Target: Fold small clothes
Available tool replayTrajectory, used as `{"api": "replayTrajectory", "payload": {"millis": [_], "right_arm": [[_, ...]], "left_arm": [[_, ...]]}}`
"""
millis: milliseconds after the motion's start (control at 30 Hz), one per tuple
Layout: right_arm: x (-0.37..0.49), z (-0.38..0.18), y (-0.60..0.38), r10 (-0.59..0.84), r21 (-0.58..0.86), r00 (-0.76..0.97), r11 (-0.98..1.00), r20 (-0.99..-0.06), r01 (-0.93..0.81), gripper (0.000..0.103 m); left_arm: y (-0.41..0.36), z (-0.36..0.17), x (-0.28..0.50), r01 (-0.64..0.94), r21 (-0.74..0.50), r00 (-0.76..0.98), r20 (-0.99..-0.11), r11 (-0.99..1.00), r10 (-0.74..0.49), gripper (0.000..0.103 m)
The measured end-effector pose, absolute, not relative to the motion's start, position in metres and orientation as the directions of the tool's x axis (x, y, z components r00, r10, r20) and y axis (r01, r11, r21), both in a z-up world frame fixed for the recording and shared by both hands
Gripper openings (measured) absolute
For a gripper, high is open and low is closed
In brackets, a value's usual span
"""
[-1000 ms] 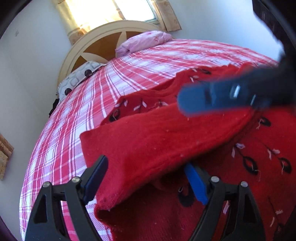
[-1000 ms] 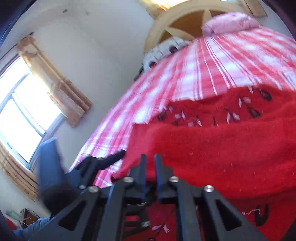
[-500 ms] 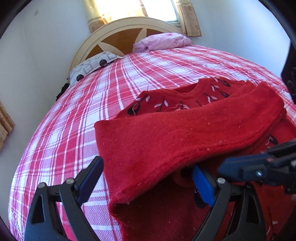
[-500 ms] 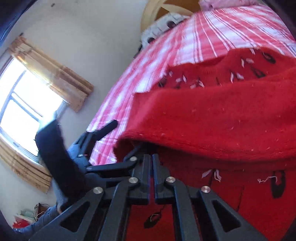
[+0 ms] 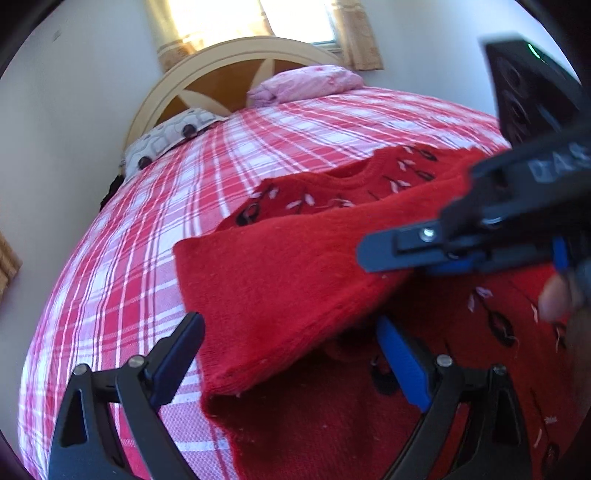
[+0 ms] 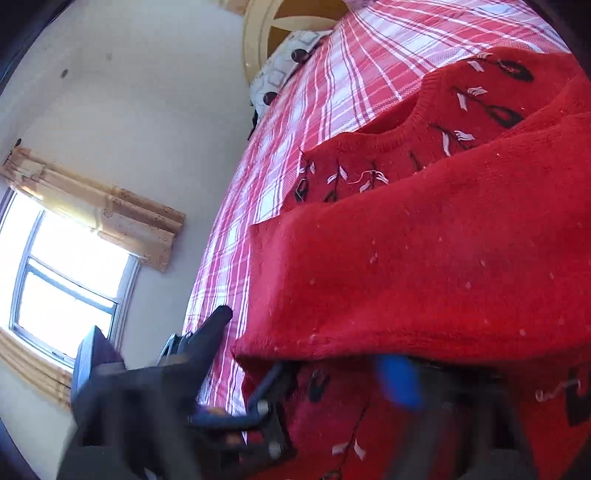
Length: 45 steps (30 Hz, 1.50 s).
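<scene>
To the left of my left gripper (image 5: 291, 354) a pale wall (image 5: 66, 122) runs up to a curtained window (image 6: 70, 280); ahead of both grippers the bed (image 5: 147, 236), spread with a red and white checked cover, reaches to a cream arched headboard (image 5: 221, 62); a grey patterned pillow (image 5: 166, 140) lies at its far left and a pink pillow (image 5: 306, 83) to the right of it; a second bright window (image 5: 229, 22) stands above the headboard. The red sweater (image 5: 295, 258) lies on the bed just in front of my grippers, a plain red flap folded over its patterned body; my left gripper gapes wide and is opening further, the flap's near edge between its fingers, the pads not pressing on it. My right gripper (image 5: 388, 254), to the right and over the flap, is opening; nothing shows gripped in it.
</scene>
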State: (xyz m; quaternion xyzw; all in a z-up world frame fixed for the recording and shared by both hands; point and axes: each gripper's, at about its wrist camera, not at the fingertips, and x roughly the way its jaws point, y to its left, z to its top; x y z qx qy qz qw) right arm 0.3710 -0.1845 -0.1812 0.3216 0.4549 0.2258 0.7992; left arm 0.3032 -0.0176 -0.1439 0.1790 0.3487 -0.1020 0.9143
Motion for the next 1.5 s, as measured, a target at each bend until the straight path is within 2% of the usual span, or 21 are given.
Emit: {"api": "replayTrajectory", "payload": {"millis": [33,167,333,500,667,733,900,1033,1100,1200,1267,1400,1433,1467,1500], "right_arm": [[0.372,-0.178,-0.184,0.637,0.702,0.492,0.709,-0.593,-0.071,0.019],[0.365,-0.153,-0.175,0.652,0.675,0.535,0.713,-0.537,-0.192,0.006],[0.355,-0.138,-0.173,0.643,0.624,0.571,0.734,-0.510,-0.270,0.006],[0.354,-0.141,-0.183,0.615,0.603,0.595,0.756,-0.518,-0.256,0.006],[0.349,-0.153,-0.188,0.605,0.598,0.584,0.765,-0.541,-0.239,0.006],[0.348,-0.157,-0.186,0.606,0.592,0.572,0.769,-0.553,-0.243,0.006],[0.344,-0.164,-0.185,0.599,0.571,0.542,0.783,-0.589,-0.246,0.006],[0.342,-0.174,-0.188,0.588,0.571,0.514,0.793,-0.625,-0.212,0.007],[0.339,-0.175,-0.186,0.603,0.582,0.481,0.785,-0.636,-0.213,0.009],[0.320,-0.164,-0.185,0.544,0.482,0.481,0.838,-0.688,-0.257,0.013],[0.306,-0.152,-0.200,0.519,0.443,0.510,0.854,-0.686,-0.273,0.013],[0.288,-0.128,-0.257,0.430,0.408,0.597,0.895,-0.677,-0.181,0.015],[0.286,-0.122,-0.275,0.375,0.380,0.631,0.915,-0.679,-0.135,0.027],[0.285,-0.117,-0.293,0.316,0.352,0.658,0.932,-0.683,-0.082,0.048],[0.285,-0.115,-0.305,0.284,0.344,0.666,0.938,-0.689,-0.044,0.057]], "left_arm": [[-0.022,-0.145,0.304,0.310,0.277,0.742,-0.669,0.909,-0.049,0.096],[-0.027,-0.143,0.319,0.283,0.281,0.746,-0.665,0.917,-0.026,0.097],[-0.015,-0.149,0.340,0.155,0.317,0.710,-0.695,0.936,0.118,0.099],[0.021,-0.149,0.329,0.025,0.279,0.705,-0.686,0.960,0.181,0.103],[0.054,-0.153,0.326,-0.029,0.152,0.676,-0.725,0.988,0.132,0.103],[0.052,-0.152,0.322,-0.032,0.186,0.685,-0.711,0.982,0.157,0.103],[0.054,-0.143,0.303,-0.070,0.183,0.734,-0.656,0.981,0.175,0.103],[0.062,-0.153,0.311,-0.069,0.151,0.676,-0.720,0.986,0.157,0.103],[0.067,-0.154,0.313,-0.073,0.119,0.660,-0.738,0.990,0.137,0.103],[0.063,-0.152,0.306,-0.045,0.171,0.687,-0.710,0.984,0.155,0.103],[0.061,-0.152,0.301,-0.020,0.170,0.697,-0.704,0.985,0.136,0.103],[0.057,-0.159,0.305,-0.007,0.179,0.676,-0.724,0.984,0.137,0.103],[0.056,-0.160,0.307,-0.005,0.181,0.672,-0.728,0.983,0.138,0.103],[0.056,-0.161,0.306,-0.005,0.182,0.668,-0.731,0.983,0.139,0.103],[0.057,-0.161,0.306,-0.005,0.175,0.667,-0.733,0.985,0.134,0.103]]}}
